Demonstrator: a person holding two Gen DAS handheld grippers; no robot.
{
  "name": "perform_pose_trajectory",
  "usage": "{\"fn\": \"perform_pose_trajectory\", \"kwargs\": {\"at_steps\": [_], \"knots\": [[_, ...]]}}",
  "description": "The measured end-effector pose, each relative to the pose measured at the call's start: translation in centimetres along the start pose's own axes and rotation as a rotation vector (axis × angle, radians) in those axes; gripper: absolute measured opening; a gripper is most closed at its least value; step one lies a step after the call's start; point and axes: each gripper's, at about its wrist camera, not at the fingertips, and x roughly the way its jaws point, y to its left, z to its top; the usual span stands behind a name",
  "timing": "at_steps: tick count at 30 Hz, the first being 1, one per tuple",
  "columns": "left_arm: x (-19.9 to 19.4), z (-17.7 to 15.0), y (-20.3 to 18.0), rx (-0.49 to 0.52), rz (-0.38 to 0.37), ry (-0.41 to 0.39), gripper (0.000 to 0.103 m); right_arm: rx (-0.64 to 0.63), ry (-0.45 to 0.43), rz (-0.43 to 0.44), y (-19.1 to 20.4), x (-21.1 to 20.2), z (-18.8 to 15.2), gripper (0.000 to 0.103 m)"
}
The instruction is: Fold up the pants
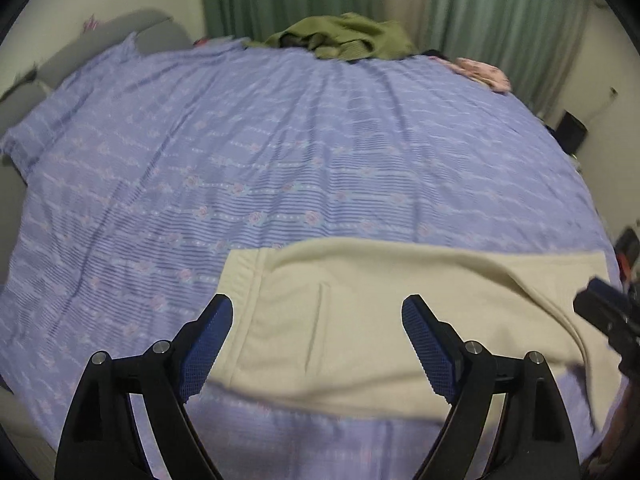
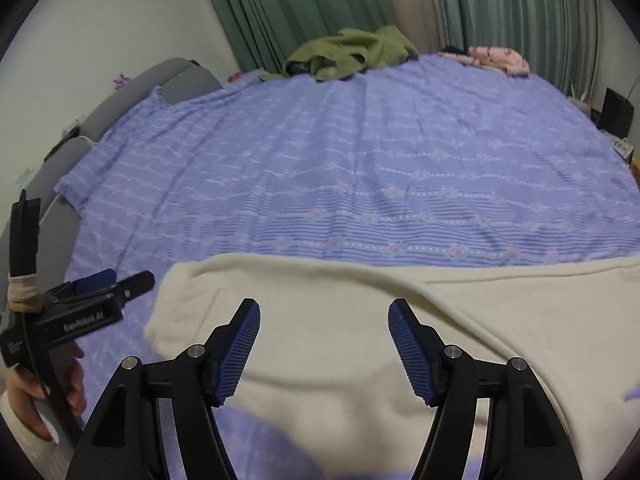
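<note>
Bedding in lilac-blue striped cotton with small pink flowers [image 1: 280, 152] is covering the whole bed, and the cream fleece pants [image 1: 360, 320] are lying flat along its near edge, seemingly folded lengthwise already. An olive-green crumpled garment [image 2: 352, 56] and a pink floral cloth [image 2: 500, 58] are sitting well apart at the far side. Both the left claw [image 1: 317, 346] and the right claw [image 2: 325, 348] are hovering above the pants with jaws spread wide, gripping nothing. Soft fleece is likely to slip: grabbing only the top layer would be pulling the fold apart and skewing the edges.
</note>
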Motion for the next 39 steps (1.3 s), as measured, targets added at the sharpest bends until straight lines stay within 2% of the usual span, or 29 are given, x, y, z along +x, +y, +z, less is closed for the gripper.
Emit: {"fn": "perform_pose_trajectory", "kwargs": {"at_steps": [3,5,8,11,15,18,25,32,36,39], "knots": [[-5.1,-2.1,-1.8,0.059,-0.033,-0.034,0.088,-0.016,-0.035,-0.018,1.2,-4.6,-1.5,0.068],[-7.6,-3.1,-2.7,0.089,-0.074,-0.046,0.089,-0.005,-0.057,-0.016,1.7,-7.9,-2.8,0.074],[-11.8,-5.1,-4.5,0.136,-0.129,-0.072,0.090,0.016,-0.079,-0.028,2.1,-12.5,-5.3,0.075],[-14.7,-6.8,-6.7,0.191,-0.171,-0.078,0.091,0.036,-0.091,-0.061,1.9,-16.4,-7.4,0.075],[-18.6,-8.9,-9.9,0.278,-0.185,-0.109,0.091,0.052,-0.106,-0.127,1.0,-21.8,-10.2,0.075],[-21.0,-10.3,-12.1,0.310,-0.241,-0.119,0.092,0.078,-0.120,-0.170,-0.2,-25.2,-11.9,0.075],[-23.0,-12.1,-17.5,0.359,-0.296,-0.109,0.094,0.138,-0.132,-0.239,-3.8,-30.2,-15.4,0.075],[-22.1,-15.5,-25.3,0.380,-0.301,-0.065,0.094,0.177,-0.078,-0.270,-11.5,-31.4,-18.8,0.075],[-20.9,-17.4,-29.9,0.333,-0.267,-0.043,0.094,0.137,-0.032,-0.241,-16.5,-31.4,-20.4,0.075],[-20.1,-18.8,-32.9,0.248,-0.247,-0.005,0.094,0.094,0.017,-0.217,-20.2,-30.9,-20.9,0.075]]}}
